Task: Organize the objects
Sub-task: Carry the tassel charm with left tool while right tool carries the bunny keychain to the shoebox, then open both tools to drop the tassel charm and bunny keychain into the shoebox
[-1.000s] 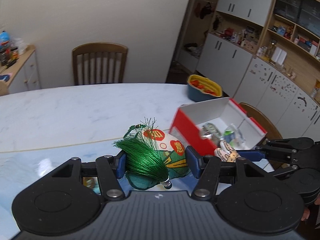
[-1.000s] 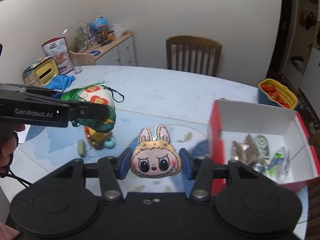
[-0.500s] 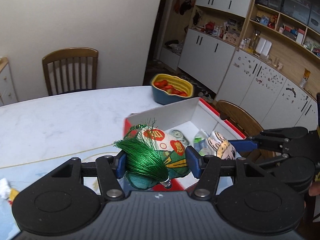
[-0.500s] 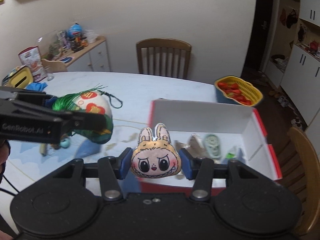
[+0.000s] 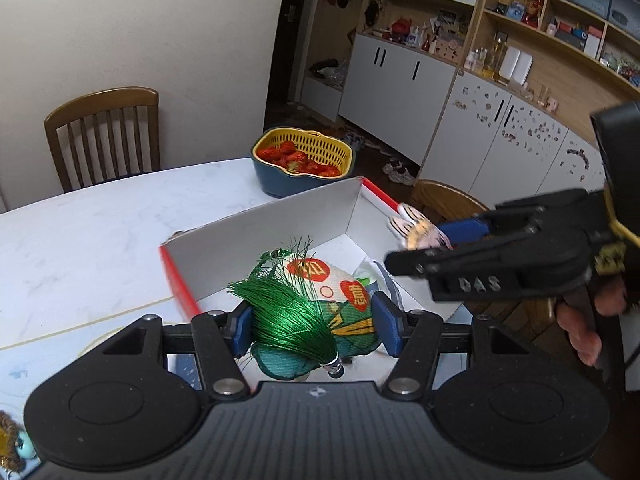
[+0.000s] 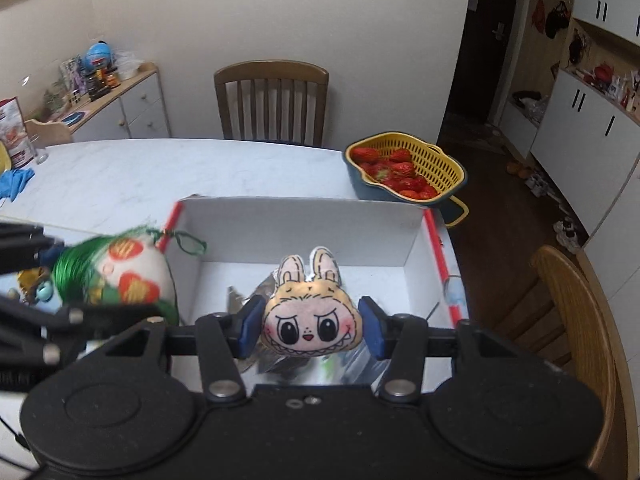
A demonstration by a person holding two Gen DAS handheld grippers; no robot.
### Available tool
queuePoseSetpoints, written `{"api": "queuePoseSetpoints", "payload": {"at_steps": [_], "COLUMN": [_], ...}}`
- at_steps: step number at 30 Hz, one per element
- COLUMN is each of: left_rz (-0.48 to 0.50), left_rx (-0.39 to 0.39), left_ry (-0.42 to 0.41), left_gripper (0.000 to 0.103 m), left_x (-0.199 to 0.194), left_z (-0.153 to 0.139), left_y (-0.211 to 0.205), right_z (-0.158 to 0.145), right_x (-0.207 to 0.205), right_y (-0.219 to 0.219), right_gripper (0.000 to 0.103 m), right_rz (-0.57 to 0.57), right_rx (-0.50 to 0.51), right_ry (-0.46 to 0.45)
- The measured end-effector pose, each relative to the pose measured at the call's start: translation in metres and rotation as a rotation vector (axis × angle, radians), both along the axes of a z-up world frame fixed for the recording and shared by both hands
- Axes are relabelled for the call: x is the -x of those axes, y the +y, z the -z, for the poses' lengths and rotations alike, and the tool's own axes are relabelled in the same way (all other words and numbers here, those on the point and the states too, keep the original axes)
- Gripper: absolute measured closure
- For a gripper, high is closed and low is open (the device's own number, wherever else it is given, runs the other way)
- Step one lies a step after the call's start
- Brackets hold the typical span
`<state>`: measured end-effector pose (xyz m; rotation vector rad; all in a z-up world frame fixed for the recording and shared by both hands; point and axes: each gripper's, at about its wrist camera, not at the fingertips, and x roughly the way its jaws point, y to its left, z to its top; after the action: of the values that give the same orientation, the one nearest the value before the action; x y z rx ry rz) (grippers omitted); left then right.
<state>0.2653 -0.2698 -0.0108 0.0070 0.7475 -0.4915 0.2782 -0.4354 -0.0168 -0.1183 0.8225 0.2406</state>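
Observation:
My left gripper (image 5: 312,326) is shut on a green tasselled pouch (image 5: 320,304) with red and white patches, held over the open red-and-white box (image 5: 280,232). The pouch also shows in the right wrist view (image 6: 120,276) at the box's left wall. My right gripper (image 6: 310,326) is shut on a tan bunny-face plush (image 6: 312,318), held above the box interior (image 6: 304,236). The plush shows in the left wrist view (image 5: 416,230) over the box's right side. Silvery packets (image 6: 256,300) lie in the box, partly hidden.
A yellow basket of strawberries (image 6: 404,170) stands just behind the box at the table's edge. Wooden chairs stand at the far side (image 6: 272,102) and on the right (image 6: 572,320). A sideboard with clutter (image 6: 100,92) is at the far left. Small trinkets (image 5: 12,448) lie on the white table (image 5: 100,232).
Both grippers have moved right from above the table to over the open box, each still holding its object. The box now lies directly under them.

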Motion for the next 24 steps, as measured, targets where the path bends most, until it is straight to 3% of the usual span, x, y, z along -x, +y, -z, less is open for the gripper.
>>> {"api": "queuePoseSetpoints", "payload": {"at_steps": [14,24], "left_rz": [0.007,0.027], "left_rx": [-0.025,-0.070], "left_ry": [0.071,0.135], "left_gripper": [0.044,0.046], "left_x": [-0.047,-0.070], "left_z": [0.035,0.057], "left_y": [-0.052,-0.072], "right_z": [0.051,0.087], "right_x": [-0.080,-0.110], "right_y": [-0.014,-0.008], "right_gripper": [0.054,0.053], "right_rz": [0.035,0.042], "right_rx": [-0.004,0.009], "right_ry": [0.127,0.245]}}
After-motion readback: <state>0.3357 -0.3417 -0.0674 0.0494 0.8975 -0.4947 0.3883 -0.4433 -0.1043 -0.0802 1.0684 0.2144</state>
